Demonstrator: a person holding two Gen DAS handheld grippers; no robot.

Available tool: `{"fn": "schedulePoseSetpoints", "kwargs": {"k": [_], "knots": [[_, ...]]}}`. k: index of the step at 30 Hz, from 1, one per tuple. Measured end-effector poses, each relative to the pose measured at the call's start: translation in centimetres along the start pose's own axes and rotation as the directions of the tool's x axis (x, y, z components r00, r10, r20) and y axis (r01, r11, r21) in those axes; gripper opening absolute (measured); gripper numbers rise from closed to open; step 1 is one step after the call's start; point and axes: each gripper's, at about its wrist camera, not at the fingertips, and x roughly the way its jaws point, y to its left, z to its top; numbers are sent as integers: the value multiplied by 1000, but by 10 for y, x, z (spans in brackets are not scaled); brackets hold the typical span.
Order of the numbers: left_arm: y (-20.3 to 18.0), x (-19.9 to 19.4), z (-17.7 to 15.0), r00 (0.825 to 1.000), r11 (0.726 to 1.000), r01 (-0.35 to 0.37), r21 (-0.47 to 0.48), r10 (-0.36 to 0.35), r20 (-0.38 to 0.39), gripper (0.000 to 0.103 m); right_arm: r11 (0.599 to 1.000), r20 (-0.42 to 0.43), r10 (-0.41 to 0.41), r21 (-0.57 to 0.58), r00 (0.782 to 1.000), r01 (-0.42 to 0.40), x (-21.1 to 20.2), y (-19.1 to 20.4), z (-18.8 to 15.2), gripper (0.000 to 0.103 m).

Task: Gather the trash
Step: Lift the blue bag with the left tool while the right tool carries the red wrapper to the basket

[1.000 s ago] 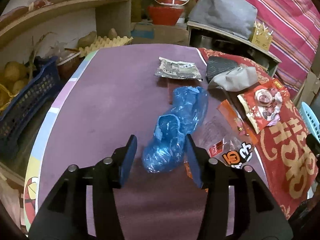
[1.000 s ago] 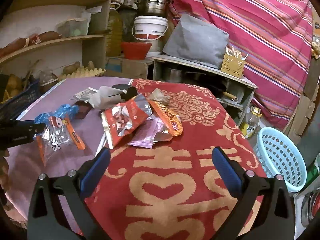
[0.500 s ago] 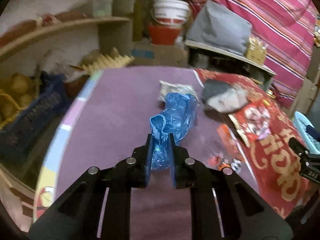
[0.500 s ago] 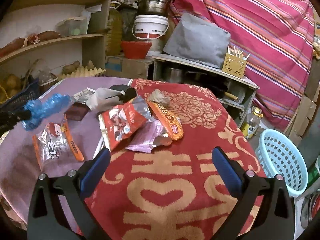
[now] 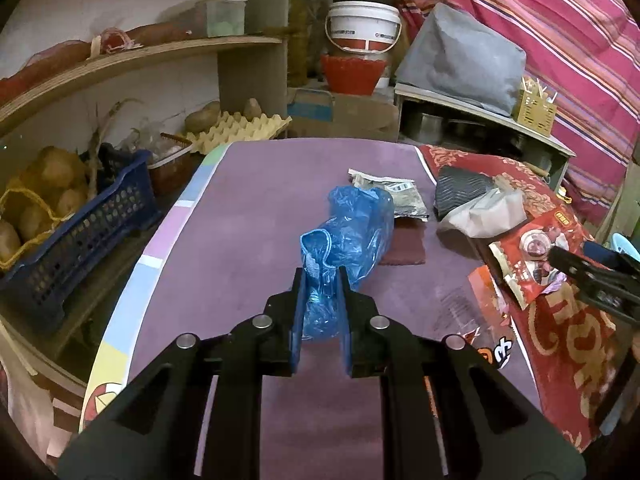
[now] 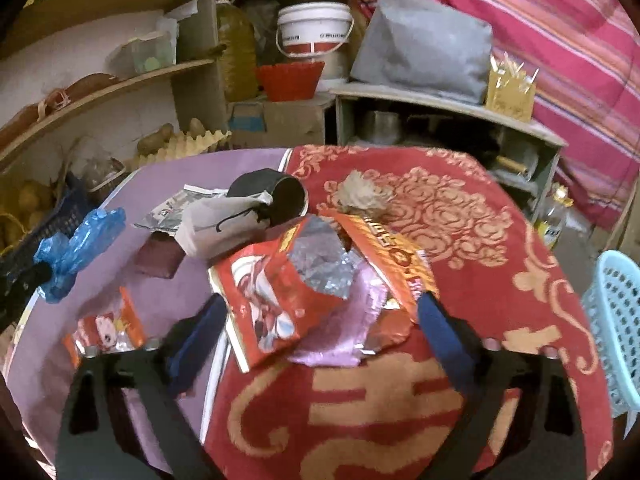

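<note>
Table (image 5: 248, 208), purple top: its left rim runs from 7 to 11 o'clock in the left wrist view, with the blue crate (image 5: 80, 232) of potatoes just past it, so there is no room to swing that way. The far half of the purple area is mostly bare, the best lane for lifting out.

Red patterned cloth (image 6: 460, 240) covers the right half of the table. Its seam with the purple cuts through the trash pile, so wrappers straddle both surfaces.

Light-blue basket (image 6: 616, 332) sits off the table at 3 o'clock in the right wrist view, well apart from the pile. Judged to be the drop target; the path there crosses open red cloth.

Left gripper (image 5: 320, 280) is clamped on the blue plastic bag (image 5: 348, 232), pinching its near end. The rest of the bag sticks out toward 12 and appears lifted off the table, so it will likely flop in transit.

Right gripper (image 6: 320, 308) has its fingers spread wide, straddling the red snack wrapper (image 6: 272, 300) and the pink foil wrapper (image 6: 352, 320) beneath it; that looks like a setup to grab both. Contact cannot be told.

Clear snack packet (image 6: 108, 328) lies alone at 9 o'clock, near the table's edge.
</note>
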Motion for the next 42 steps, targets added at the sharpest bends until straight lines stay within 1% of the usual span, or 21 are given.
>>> {"fn": "schedulePoseSetpoints", "kwargs": {"k": [1, 2, 3, 5, 7, 8, 12, 15, 16, 18, 20, 23, 26, 30, 33, 35, 40, 42], "knots": [[-1, 1, 0, 1000, 1000, -1, 0, 1, -1, 13, 1000, -9, 12, 3, 1000, -12, 5, -1, 2, 73], [-1, 1, 0, 1000, 1000, -2, -1, 2, -2, 13, 1000, -16, 31, 4, 999, -31, 9, -1, 3, 60], [-1, 2, 0, 1000, 1000, -4, -2, 4, -3, 13, 999, -26, 51, 3, 998, -51, 12, -2, 4, 53], [0, 3, -1, 1000, 1000, -6, -7, 6, -5, 13, 996, -31, 87, 6, 996, -87, 13, -3, 5, 31], [1, 3, -1, 1000, 1000, -5, -12, 5, -4, 13, 994, -26, 111, 9, 993, -111, 13, -6, 6, 20], [1, 3, -1, 1000, 1000, -6, -15, 6, -3, 13, 993, -19, 120, 10, 993, -120, 12, -7, 7, 17], [-2, 0, 0, 1000, 1000, -7, -23, 7, 6, 13, 988, -4, 155, 23, 988, -155, 5, -16, 8, 10], [-10, -11, 3, 998, 999, -42, -1, 42, 45, 13, 983, 13, 177, 49, 984, -177, -8, -31, 8, 10], [-13, -17, 5, 997, 999, -43, 3, 43, 63, 13, 982, 17, 181, 54, 983, -182, -13, -36, 8, 10], [-25, -32, 12, 995, 1000, -29, 7, 29, 99, 13, 980, 27, 189, 62, 982, -190, -25, -51, 9, 10], [-39, -44, 18, 993, 1000, -7, 17, 5, 119, 13, 980, 40, 184, 66, 982, -187, -35, -65, 11, 10], [-72, -61, 30, 989, 998, 15, 63, -24, 147, 13, 982, 67, 165, 84, 984, -171, -56, -94, 11, 10], [-105, -72, 40, 984, 994, 51, 95, -66, 165, 13, 984, 89, 127, 110, 988, -137, -78, -130, 8, 10], [-157, -74, 47, 977, 985, 127, 113, -145, 159, 13, 987, 101, 61, 140, 993, -75, -100, -177, 1, 10], [-202, -70, 45, 969, 974, 177, 142, -197, 148, 13, 983, 98, -5, 183, 995, -13, -117, -224, -8, 10], [-235, -67, 40, 961, 961, 220, 166, -242, 132, 13, 979, 91, -40, 204, 995, 21, -125, -249, -14, 10], [-309, -56, 28, 942, 928, 299, 222, -324, 87, 13, 962, 65, -129, 252, 990, 108, -140, -309, -30, 10], [-329, -54, 23, 935, 917, 323, 233, -347, 70, 13, 953, 54, -154, 273, 987, 134, -144, -329, -38, 10]]}}
